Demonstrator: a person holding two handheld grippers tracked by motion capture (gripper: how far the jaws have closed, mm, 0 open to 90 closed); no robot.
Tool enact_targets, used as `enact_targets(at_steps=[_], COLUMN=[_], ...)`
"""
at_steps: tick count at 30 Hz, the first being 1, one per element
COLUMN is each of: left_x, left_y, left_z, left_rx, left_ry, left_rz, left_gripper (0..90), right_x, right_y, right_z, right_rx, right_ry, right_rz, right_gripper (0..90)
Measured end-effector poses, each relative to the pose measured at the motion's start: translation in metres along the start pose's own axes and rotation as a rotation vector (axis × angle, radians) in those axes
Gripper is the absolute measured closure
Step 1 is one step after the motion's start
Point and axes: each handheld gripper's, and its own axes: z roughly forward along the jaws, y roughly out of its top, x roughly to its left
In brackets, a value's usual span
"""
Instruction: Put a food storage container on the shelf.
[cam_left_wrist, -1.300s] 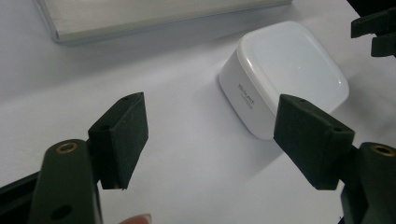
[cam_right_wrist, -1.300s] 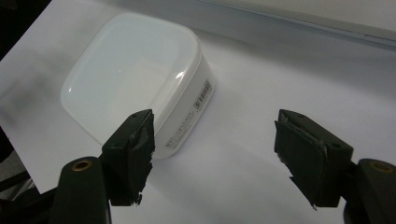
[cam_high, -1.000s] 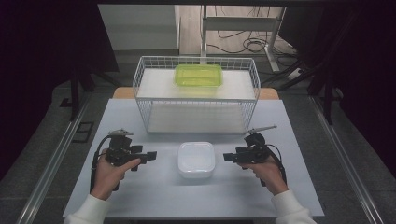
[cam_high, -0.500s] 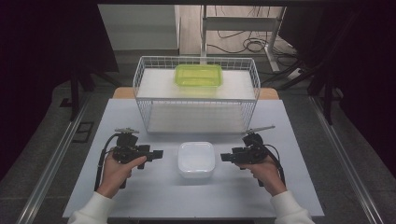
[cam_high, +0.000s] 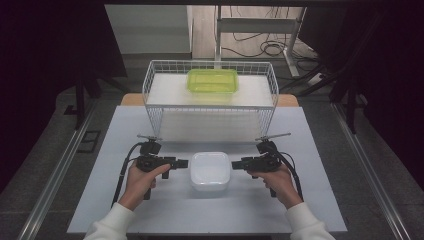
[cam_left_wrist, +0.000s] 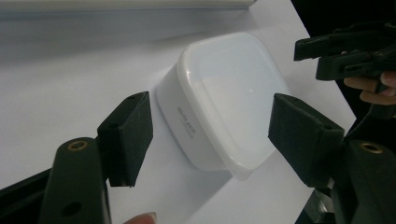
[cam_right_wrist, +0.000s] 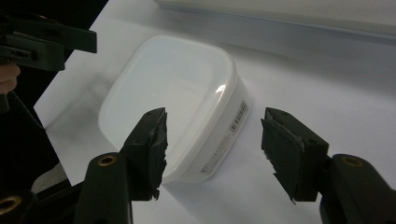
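Your left gripper (cam_high: 184, 163) and right gripper (cam_high: 236, 163) flank the white lidded container (cam_high: 210, 170), jaws parted, just been closing, gripping nothing.

The white container (cam_left_wrist: 224, 98) bears a small line of print on its side wall facing the left gripper view, too small to read; its other wall carries a barcode label, digits illegible.

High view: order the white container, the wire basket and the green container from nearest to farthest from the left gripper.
From the left gripper:
1. White container, just beside its jaws at table centre.
2. Wire basket, behind it.
3. Green container, inside the basket at its back.
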Motion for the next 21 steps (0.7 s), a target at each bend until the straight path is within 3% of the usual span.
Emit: enact_targets(at_steps=[12, 19, 21], left_x=[0.001, 0.009, 0.012], left_y=[0.001, -0.001, -0.003], left_z=[0.019, 0.023, 0.025], left_rx=[0.034, 0.044, 0.049], left_ry=[-0.05, -0.065, -0.077], left_rz=[-0.055, -0.075, -0.099], left_gripper=[32.9, 36.0, 36.7], right_x=[-0.002, -0.004, -0.004], right_y=[0.0, -0.001, -0.001], right_z=[0.011, 0.018, 0.02], right_rx=[0.005, 0.005, 0.015], right_ry=[0.025, 0.041, 0.047], right_rz=[0.021, 0.046, 0.053], right_gripper=[46.2, 48.5, 48.8])
